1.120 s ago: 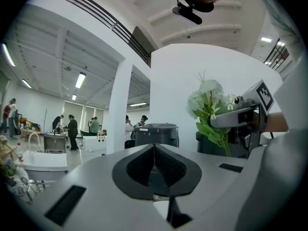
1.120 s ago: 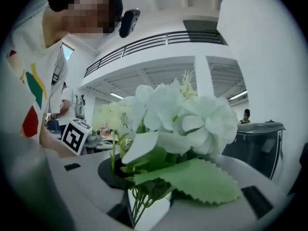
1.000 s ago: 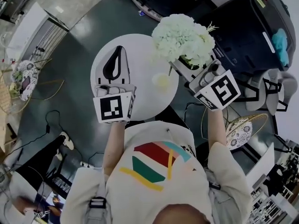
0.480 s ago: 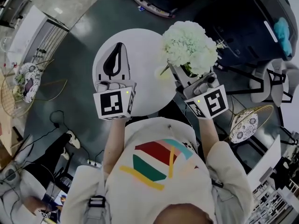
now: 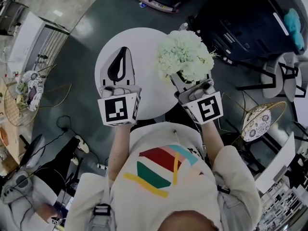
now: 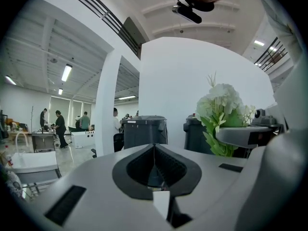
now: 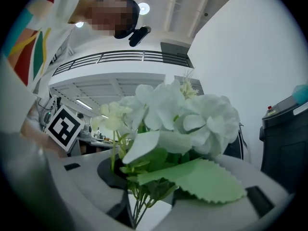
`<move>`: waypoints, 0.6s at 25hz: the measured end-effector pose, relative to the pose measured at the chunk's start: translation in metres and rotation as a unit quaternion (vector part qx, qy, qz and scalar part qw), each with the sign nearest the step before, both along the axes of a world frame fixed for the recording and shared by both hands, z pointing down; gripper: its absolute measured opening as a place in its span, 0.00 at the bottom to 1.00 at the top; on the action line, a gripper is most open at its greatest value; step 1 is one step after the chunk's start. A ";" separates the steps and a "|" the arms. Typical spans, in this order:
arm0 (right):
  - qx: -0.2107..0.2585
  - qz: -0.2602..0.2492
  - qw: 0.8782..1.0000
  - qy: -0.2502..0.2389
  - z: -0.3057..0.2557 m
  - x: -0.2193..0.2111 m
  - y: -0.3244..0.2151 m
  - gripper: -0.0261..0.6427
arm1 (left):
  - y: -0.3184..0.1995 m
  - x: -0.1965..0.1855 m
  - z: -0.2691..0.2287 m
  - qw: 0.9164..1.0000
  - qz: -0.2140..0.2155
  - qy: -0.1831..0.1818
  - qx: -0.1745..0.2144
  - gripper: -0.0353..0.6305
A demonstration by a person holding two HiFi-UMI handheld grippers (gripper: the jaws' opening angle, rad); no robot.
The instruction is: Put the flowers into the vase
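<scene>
A dark grey floor lies below, with a round white table (image 5: 144, 40) in the middle of the head view. At the far left a wire-frame chair with a patterned cushion (image 5: 30, 84) stands well apart from the table.

Over the table's left half, the left gripper (image 5: 123, 51) points away from the person. Its jaws are pressed together at the tips with nothing between them, and the black pads form a closed teardrop. In the left gripper view, people (image 6: 60, 126) stand in a bright hall far behind, and a grey bin (image 6: 144, 131) stands beyond the jaws.

Over the table's right edge is the bunch of white flowers (image 5: 185, 52) with green leaves. The right gripper (image 7: 147, 189) pinches it low down. The green stems (image 7: 137, 208) run down between its jaws, and the blooms stand up past the tips. A broad serrated leaf (image 7: 211, 179) lies across the right jaw.

Right of the table are large dark bins (image 5: 250, 20) and a second patterned cushion (image 5: 256, 124) on a wire chair.
</scene>
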State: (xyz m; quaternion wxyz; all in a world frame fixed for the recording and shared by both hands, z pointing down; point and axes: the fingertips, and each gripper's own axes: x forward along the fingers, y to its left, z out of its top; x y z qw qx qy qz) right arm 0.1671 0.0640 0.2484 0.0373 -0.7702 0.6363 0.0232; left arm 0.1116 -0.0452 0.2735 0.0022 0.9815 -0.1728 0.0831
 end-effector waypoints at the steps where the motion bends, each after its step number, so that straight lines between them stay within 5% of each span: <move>1: -0.003 0.003 1.000 0.000 0.006 0.000 0.000 0.35 | 0.001 0.002 0.003 1.000 0.002 -0.004 -0.001 0.06; 12: -0.046 0.025 0.998 0.021 0.073 -0.015 0.000 0.36 | 0.027 0.003 0.044 0.996 0.057 -0.064 -0.003 0.06; 15: -0.067 0.026 0.997 0.022 0.090 -0.018 0.001 0.44 | 0.034 0.006 0.049 0.995 0.071 -0.067 0.000 0.06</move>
